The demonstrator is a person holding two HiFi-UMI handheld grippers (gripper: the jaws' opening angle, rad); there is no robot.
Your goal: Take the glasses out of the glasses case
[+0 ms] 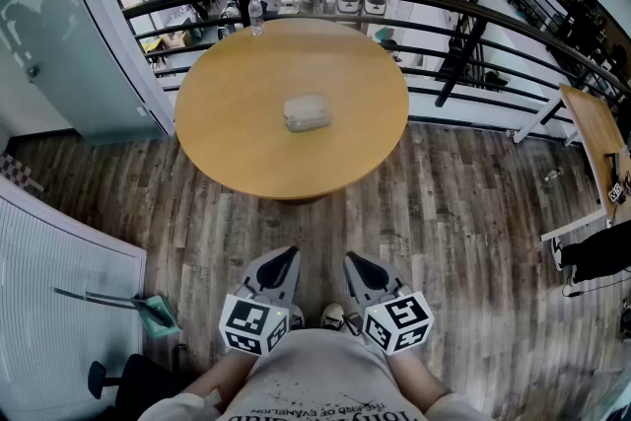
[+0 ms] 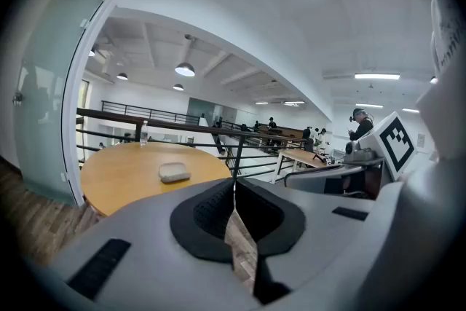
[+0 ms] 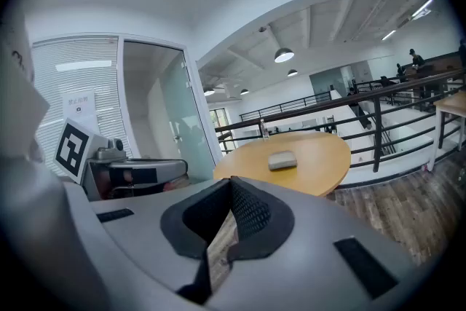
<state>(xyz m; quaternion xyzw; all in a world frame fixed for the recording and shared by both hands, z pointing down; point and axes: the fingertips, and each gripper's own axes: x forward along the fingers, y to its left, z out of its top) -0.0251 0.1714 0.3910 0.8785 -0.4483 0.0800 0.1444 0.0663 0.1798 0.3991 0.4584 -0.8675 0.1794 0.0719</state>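
The case (image 1: 307, 112) lies closed near the middle of the round wooden bench (image 1: 237, 123), its lid down and nothing else touching it. A clear bottle (image 1: 256, 15) stands upright at the bench's far edge, well apart from the case and just in front of the dark railing (image 1: 473, 7) that curves behind the bench.

Both claws are held low and close to the person's body, over the plank floor (image 1: 454, 212) and well short of the bench. The left claw (image 1: 284, 261) and the right claw (image 1: 357, 265) sit side by side, near each other, both pointing towards the bench, their marker cubes nearest the person.

In the left gripper view the left claw's (image 2: 234, 184) jaws meet at the tips with nothing between them; only floor shows through the narrow slit lower down. The case (image 2: 174, 172) appears beyond the tips, off to the left on the bench.

In the right gripper view the right claw (image 3: 231, 181) is likewise closed tip to tip and empty, with the case (image 3: 282, 160) ahead and to the right on the bench.
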